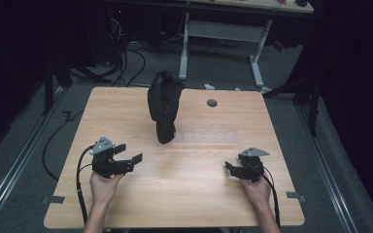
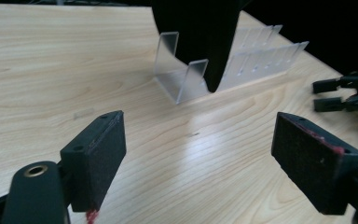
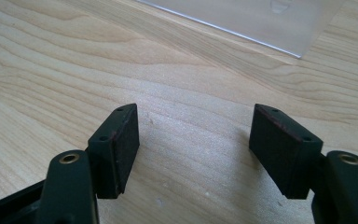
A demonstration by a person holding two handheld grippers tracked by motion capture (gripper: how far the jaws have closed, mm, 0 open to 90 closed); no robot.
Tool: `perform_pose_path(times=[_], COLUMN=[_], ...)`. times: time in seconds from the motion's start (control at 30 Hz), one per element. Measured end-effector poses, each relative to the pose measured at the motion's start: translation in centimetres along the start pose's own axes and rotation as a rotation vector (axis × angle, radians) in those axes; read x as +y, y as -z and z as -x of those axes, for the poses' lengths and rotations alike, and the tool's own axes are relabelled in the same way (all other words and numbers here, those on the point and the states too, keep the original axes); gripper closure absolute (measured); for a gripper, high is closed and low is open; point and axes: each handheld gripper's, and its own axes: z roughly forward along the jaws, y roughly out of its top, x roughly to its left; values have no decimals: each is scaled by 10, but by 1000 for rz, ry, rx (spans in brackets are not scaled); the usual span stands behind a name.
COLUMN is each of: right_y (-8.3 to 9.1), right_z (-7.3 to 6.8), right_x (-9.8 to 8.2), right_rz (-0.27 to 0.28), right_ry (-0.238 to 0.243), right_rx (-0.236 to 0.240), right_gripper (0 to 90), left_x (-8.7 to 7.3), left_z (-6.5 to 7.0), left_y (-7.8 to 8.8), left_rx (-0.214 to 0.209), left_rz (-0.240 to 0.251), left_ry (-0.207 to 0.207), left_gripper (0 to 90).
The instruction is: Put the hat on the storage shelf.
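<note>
A black fabric pouch (image 1: pixel 164 104) stands upright at the middle of the wooden table (image 1: pixel 189 194), its lower end resting in a clear plastic slotted rack (image 2: pixel 186 77). In the left gripper view the pouch (image 2: pixel 200 32) hangs dark above that rack. My left gripper (image 1: pixel 129 152) is held near the table's left front and points toward the pouch, jaws open and empty (image 2: pixel 200 140). At the right front my right gripper (image 1: pixel 230 169) hovers low over bare wood, open with nothing between its pads (image 3: pixel 196 130). A clear plate edge (image 3: pixel 261 18) lies ahead of it.
A small grey round cap (image 1: pixel 211 103) sits in the tabletop behind the pouch to the right. Beyond the table stands a white-legged desk (image 1: pixel 223 31), with cables on the grey floor (image 1: pixel 126 63). The right gripper's jaws (image 2: pixel 340 93) show at the far right of the left gripper view.
</note>
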Motion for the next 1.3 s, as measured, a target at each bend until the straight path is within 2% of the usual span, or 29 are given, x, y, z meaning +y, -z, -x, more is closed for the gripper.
perform_pose_path(times=[0.07, 0.3, 0.37, 0.47, 0.6, 0.67, 0.73, 0.77, 0.97, 1.13, 1.3], right_y=[0, 0, 0, 0, 0, 1, 1, 1, 1, 1, 1], right_z=[0, 0, 0, 0, 0, 0, 0, 0, 1, 0, 0], right_x=[0, 0, 0, 0, 0, 0, 0, -1, 0, 0, 0], right_rz=[0, 0, 0, -1, -1, -1, -1, -1, 1, 0, 0], right_ry=[0, -1, -1, -3, -2, -4, -4, -4, -3, -1, -2], right_rx=[0, 0, 0, 1, 0, 0, -1, -1, 2, 0, 1], right_gripper=[333, 333, 332, 333, 333, 333, 333, 333, 332, 331, 330], left_x=[-5, -16, -17, -21, -29, -34, -38, -40, -51, -57, -58], left_z=[-4, -16, -18, -20, -22, -24, -27, -28, -36, -38, -40], left_y=[-2, -8, -7, -11, -17, -22, -27, -30, -40, -44, -47], left_rx=[17, 74, 75, 83, 93, 97, 113, 124, 196, 213, 226], left_rz=[-7, -14, 6, 8, -25, -61, -73, -73, -99, -106, -97], left_ry=[-14, 9, 41, 44, 20, 15, 4, 4, -65, -112, -129], left_gripper=[184, 184, 186, 188, 192, 187, 186, 185, 174, 174, 179])
